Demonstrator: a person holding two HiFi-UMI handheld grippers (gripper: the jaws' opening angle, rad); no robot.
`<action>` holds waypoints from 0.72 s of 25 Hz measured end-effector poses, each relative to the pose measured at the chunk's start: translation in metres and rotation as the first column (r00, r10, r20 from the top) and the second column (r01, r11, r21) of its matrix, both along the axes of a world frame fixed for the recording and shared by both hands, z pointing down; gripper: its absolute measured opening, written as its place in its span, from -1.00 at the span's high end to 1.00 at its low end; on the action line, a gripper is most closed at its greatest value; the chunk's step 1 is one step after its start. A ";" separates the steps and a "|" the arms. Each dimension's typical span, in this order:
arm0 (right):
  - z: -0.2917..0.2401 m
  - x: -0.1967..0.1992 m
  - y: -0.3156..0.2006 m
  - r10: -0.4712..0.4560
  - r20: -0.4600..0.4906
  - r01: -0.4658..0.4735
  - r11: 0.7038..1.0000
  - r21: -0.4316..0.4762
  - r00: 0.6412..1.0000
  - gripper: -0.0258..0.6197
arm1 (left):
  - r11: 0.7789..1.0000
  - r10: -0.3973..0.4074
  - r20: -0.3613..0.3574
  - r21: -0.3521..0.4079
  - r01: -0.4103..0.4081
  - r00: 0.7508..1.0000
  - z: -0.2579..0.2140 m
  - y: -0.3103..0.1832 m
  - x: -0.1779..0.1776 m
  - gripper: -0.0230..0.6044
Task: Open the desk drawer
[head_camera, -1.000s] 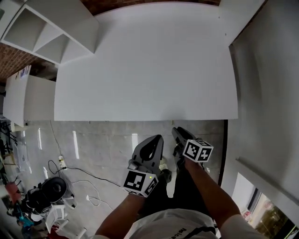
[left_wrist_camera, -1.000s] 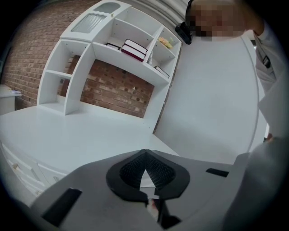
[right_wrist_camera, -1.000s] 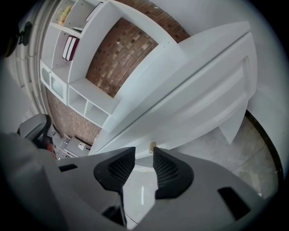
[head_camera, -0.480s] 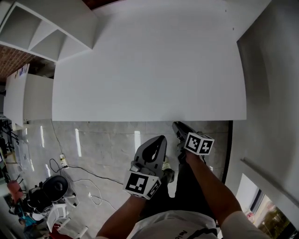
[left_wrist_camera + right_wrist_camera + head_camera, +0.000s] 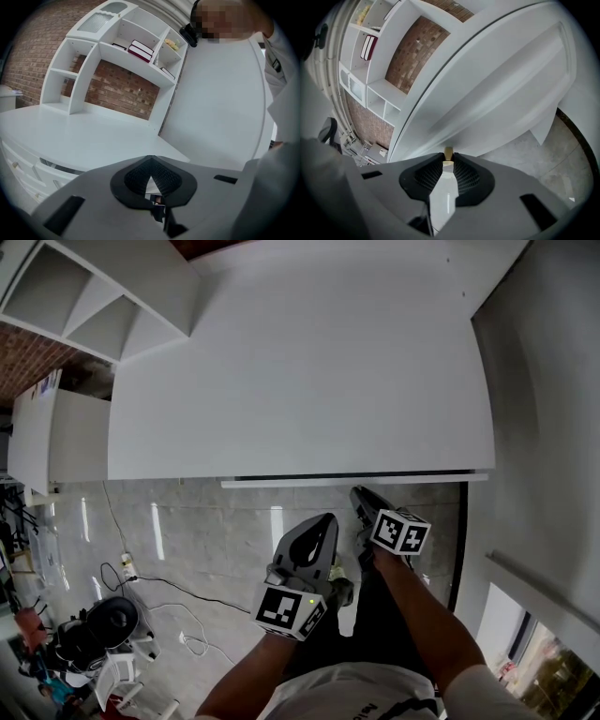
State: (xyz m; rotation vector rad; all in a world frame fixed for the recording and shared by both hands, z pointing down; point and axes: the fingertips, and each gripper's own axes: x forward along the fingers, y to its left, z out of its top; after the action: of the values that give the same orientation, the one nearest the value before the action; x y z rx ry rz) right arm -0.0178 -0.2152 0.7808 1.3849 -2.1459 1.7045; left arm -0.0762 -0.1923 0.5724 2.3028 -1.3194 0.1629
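Observation:
In the head view the white desk (image 5: 300, 371) fills the top, and a thin strip of the drawer front (image 5: 356, 481) shows just past its near edge. My right gripper (image 5: 356, 493) reaches under that edge. In the right gripper view the drawer front (image 5: 501, 89) runs slantwise, and a small brass knob (image 5: 448, 151) sits between the tips of my right gripper (image 5: 448, 157), whose jaws are closing, pads against the knob. My left gripper (image 5: 323, 519) hangs over the floor short of the desk, shut and empty; the left gripper view shows its pads (image 5: 161, 176) meeting at the tip.
A white shelf unit (image 5: 94, 306) stands on the desk's far left; the left gripper view shows books (image 5: 140, 49) on it. A white cabinet (image 5: 47, 437) is at the left, a white wall (image 5: 544, 427) at the right. Cables and gear (image 5: 103, 624) lie on the tiled floor.
A strip of the drawer front has come out from under the desk's near edge. The right gripper stays at that edge, a little lower. The left gripper has hardly moved.

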 end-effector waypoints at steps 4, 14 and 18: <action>0.000 0.000 0.024 0.004 -0.014 -0.004 1.000 -0.005 1.000 0.68 | 1.000 0.013 -0.003 0.000 -0.013 1.000 -0.003 0.017 -0.001 0.89; 0.001 0.000 0.098 0.003 -0.048 -0.005 0.999 -0.036 0.999 0.68 | 0.999 0.046 -0.006 -0.003 -0.046 0.999 -0.017 0.067 -0.005 0.89; 0.003 -0.001 0.129 -0.002 -0.066 -0.001 0.999 -0.049 0.998 0.68 | 0.998 0.060 -0.008 -0.001 -0.060 0.998 -0.021 0.089 -0.007 0.89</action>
State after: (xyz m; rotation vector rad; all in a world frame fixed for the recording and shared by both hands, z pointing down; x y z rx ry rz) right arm -0.0192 -0.0857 0.7834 1.4077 -2.0555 1.6745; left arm -0.0836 -0.1032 0.5511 2.3407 -1.2470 0.1744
